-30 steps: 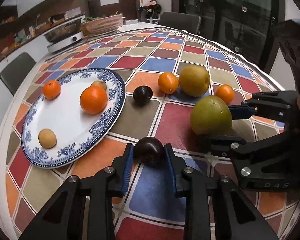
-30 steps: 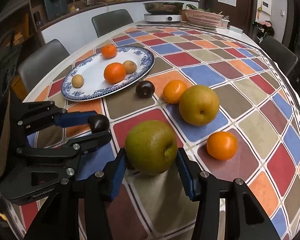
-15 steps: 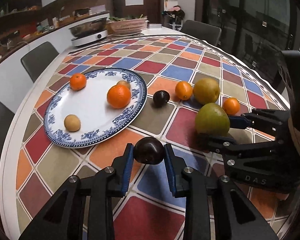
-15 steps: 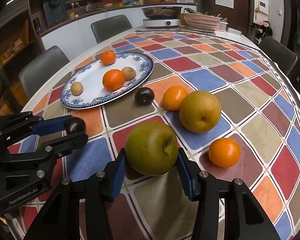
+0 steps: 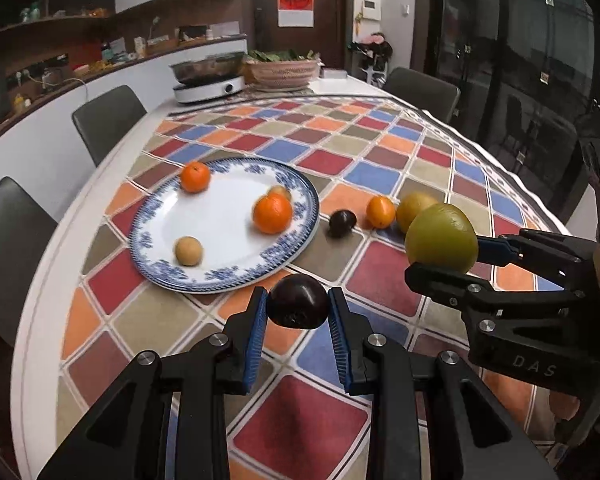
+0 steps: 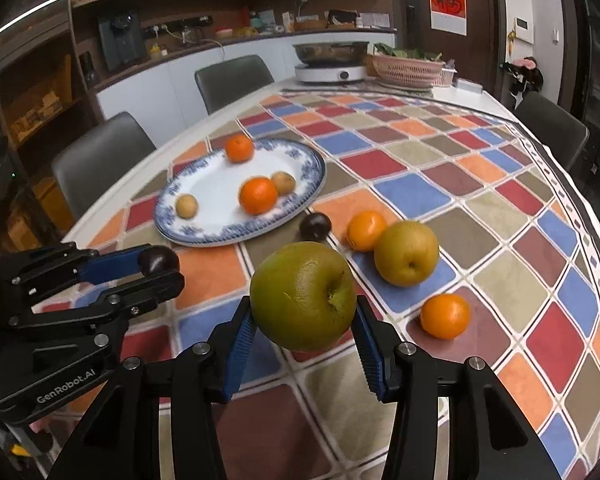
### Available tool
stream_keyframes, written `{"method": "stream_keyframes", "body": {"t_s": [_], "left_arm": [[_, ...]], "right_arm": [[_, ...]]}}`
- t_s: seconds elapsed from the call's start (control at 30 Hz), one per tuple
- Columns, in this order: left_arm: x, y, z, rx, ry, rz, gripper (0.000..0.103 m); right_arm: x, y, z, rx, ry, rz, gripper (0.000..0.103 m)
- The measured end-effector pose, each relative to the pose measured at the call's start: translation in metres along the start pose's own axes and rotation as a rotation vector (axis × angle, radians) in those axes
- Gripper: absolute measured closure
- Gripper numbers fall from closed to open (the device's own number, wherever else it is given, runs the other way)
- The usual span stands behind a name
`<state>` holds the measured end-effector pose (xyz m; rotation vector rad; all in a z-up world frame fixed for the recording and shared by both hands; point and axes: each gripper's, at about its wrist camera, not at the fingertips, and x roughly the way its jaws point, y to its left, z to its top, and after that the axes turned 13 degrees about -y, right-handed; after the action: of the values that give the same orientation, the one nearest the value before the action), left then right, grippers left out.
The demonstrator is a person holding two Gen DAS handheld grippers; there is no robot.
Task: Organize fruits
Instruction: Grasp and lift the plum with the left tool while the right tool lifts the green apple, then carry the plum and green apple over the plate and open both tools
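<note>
My left gripper (image 5: 298, 312) is shut on a dark plum (image 5: 298, 300) and holds it above the checked tablecloth, in front of the blue-and-white plate (image 5: 296, 188). My right gripper (image 6: 304, 320) is shut on a large green apple (image 6: 302, 294), also lifted off the table. On the plate lie two oranges (image 6: 258, 195) and two small brown fruits (image 6: 187, 205). A second dark plum (image 6: 315, 226), an orange (image 6: 366, 230), a yellow pear (image 6: 406, 252) and another orange (image 6: 445, 316) rest on the cloth to the right of the plate.
At the table's far end stand a cooker with a metal pot (image 6: 330, 64) and a pink basket of greens (image 6: 408, 68). Grey chairs (image 6: 100, 160) line the left side and far right. The tablecloth's edge curves along the right.
Both grippers have risen with their fruit: the plum and the green apple are higher above the cloth, and the plate now lies farther off in both views.
</note>
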<state>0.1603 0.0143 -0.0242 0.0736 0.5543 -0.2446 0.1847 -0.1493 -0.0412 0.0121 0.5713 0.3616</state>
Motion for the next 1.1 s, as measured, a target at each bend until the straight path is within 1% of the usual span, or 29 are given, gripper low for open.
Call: {"method": "stream_keyframes", "body": {"t_s": [0.3, 0.53, 0.7, 0.8, 0.9, 1.1], "left_arm": [[-0.035, 0.018, 0.025, 0.006, -0.087, 0.050, 0.072], [-0.040, 0.041, 0.047, 0.022, -0.142, 0.090, 0.072], [-0.034, 0.055, 0.058, 0.026, -0.161, 0.109, 0.072], [-0.025, 0.064, 0.063, 0.022, -0.157, 0.104, 0.072], [-0.013, 0.074, 0.066, 0.023, -0.151, 0.110, 0.072], [0.011, 0.090, 0.066, 0.013, -0.132, 0.099, 0.072]], "right_arm": [[-0.014, 0.022, 0.031, -0.004, -0.059, 0.054, 0.054], [-0.009, 0.041, 0.056, -0.033, -0.086, 0.081, 0.054], [0.001, 0.051, 0.073, -0.064, -0.107, 0.086, 0.054], [0.008, 0.056, 0.081, -0.078, -0.112, 0.088, 0.054], [0.021, 0.060, 0.089, -0.092, -0.105, 0.090, 0.054], [0.052, 0.062, 0.098, -0.094, -0.073, 0.085, 0.054]]}}
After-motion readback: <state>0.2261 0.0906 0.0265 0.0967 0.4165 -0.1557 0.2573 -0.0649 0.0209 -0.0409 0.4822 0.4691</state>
